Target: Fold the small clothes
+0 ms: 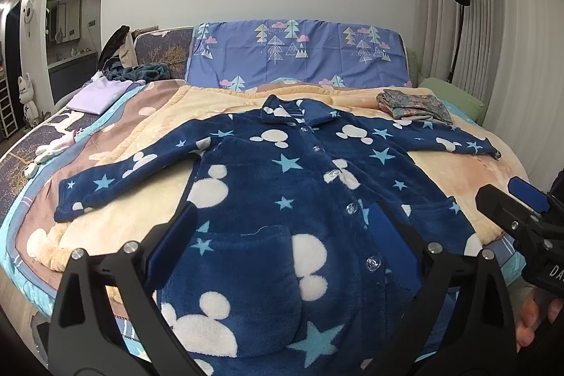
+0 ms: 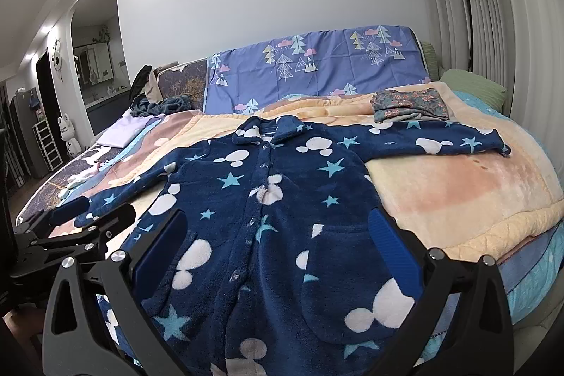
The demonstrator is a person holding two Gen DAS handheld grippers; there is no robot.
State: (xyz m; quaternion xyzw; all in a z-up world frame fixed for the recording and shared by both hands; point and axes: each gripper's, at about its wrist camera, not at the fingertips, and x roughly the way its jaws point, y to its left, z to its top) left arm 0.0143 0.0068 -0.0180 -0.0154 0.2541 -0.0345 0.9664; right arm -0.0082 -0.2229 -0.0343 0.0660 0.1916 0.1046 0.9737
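Both the left gripper (image 1: 282,235) and right gripper (image 2: 278,235) hang spread and empty above the hem of the navy fleece pajama top (image 1: 299,199), which lies flat, buttoned, sleeves outstretched on the cream blanket (image 2: 458,199). Folding looks unstarted; next probably a sleeve gets pinched and drawn across the chest. Beyond the top's collar sits a folded floral garment (image 2: 409,104).

Pajama top (image 1: 282,199): hem cut off by bottom edge in both views; lower front partly behind left tongs (image 1: 282,235) and, in right view, right tongs (image 2: 278,242). Left sleeve cuff hidden behind left tongs in right wrist view. Right tongs in left view: only one finger (image 1: 525,192) shows, rest off frame at right edge. Hand (image 1: 535,319) on it cut off too. Folded floral garment (image 1: 416,106): type can't tell. Dark clothes heap (image 1: 137,71) by headboard: too small to sort. Small white items (image 1: 53,150) at bed's left edge: unclear. Room through archway (image 1: 70,9): blurred.
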